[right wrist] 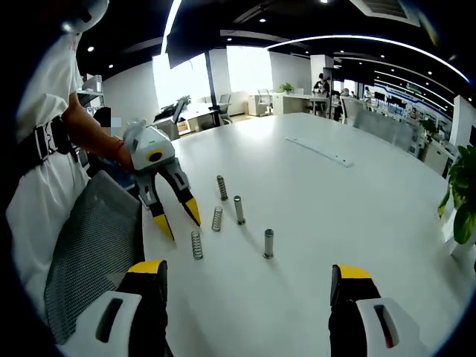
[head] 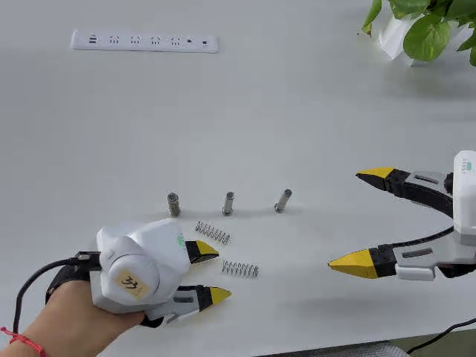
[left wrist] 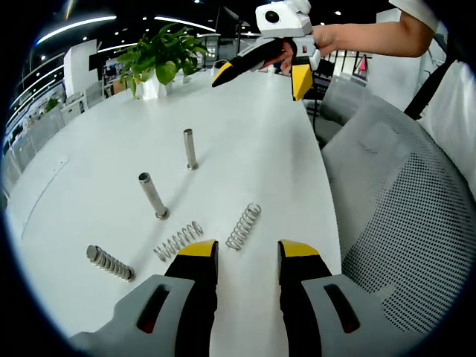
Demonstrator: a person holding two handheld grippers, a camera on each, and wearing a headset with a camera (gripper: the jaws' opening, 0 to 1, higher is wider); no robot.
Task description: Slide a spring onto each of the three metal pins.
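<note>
Left gripper (head: 222, 274) — spring (head: 239, 269) seemingly just ahead

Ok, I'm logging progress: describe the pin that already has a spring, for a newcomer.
On the white table, three pins stand in a row beyond the left gripper. Take the left end pin in the head view. Coils ring it, while the middle pin and right pin are bare.

Table (head: 297, 111): smooth, matt white surface.
Pins (head: 228, 202), centre of frame: dull grey metal, satin finish.
Springs (head: 240, 269): bright coiled metal wire.
Left gripper (head: 222, 274), lower left: glossy white plastic shell, matt yellow tips.
Power strip (head: 145, 41), upper left: white plastic.
Chair (left wrist: 387, 223): grey woven mesh.
</note>
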